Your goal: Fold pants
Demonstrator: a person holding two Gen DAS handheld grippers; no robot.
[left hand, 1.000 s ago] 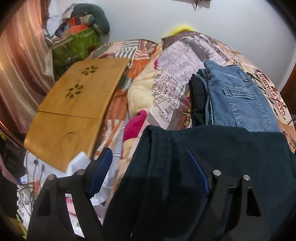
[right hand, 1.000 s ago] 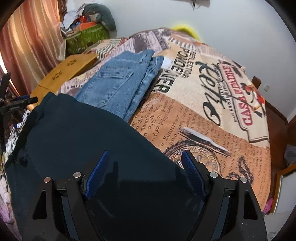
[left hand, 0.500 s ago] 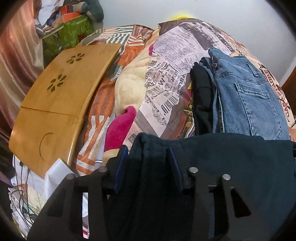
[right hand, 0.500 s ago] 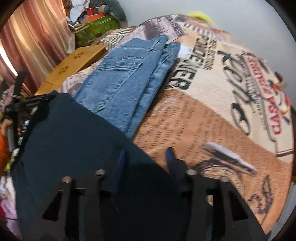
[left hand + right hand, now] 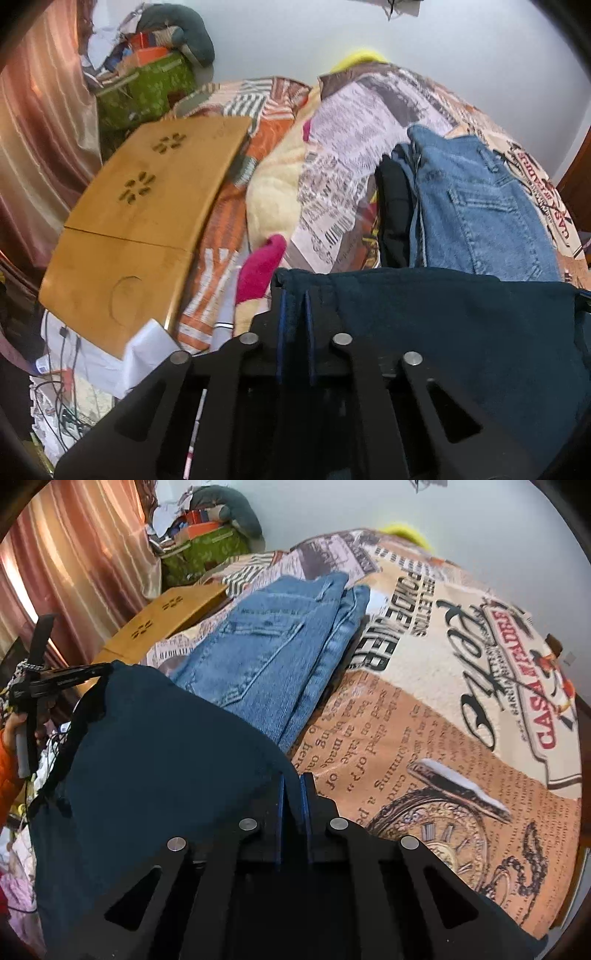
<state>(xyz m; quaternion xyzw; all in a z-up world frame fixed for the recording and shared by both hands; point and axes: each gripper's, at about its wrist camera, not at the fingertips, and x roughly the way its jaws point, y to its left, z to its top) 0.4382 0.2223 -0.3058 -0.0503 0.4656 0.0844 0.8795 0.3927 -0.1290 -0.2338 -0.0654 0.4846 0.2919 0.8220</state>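
The dark pants (image 5: 443, 332) lie on the bed (image 5: 424, 738) beside folded jeans (image 5: 277, 646) – soft, limp, light cloth – and both grippers, left (image 5: 293, 295) and right (image 5: 291, 779), have just closed their fingers on its 2 near corners.

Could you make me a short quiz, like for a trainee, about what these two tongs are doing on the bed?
1. True or false: the left tongs stand wide open above the dark teal pants.
2. Multiple choice: what lies on the bedspread just beyond the dark teal pants? A) a folded pair of blue jeans B) a white towel C) a pair of shoes
3. Fill in: the right tongs are pinched on the ____ of the dark teal pants.

Key:
1. False. Their jaws have just been closing and now pinch the pants' top edge near its left corner.
2. A
3. Edge; these jaws also just closed, with cloth between them.
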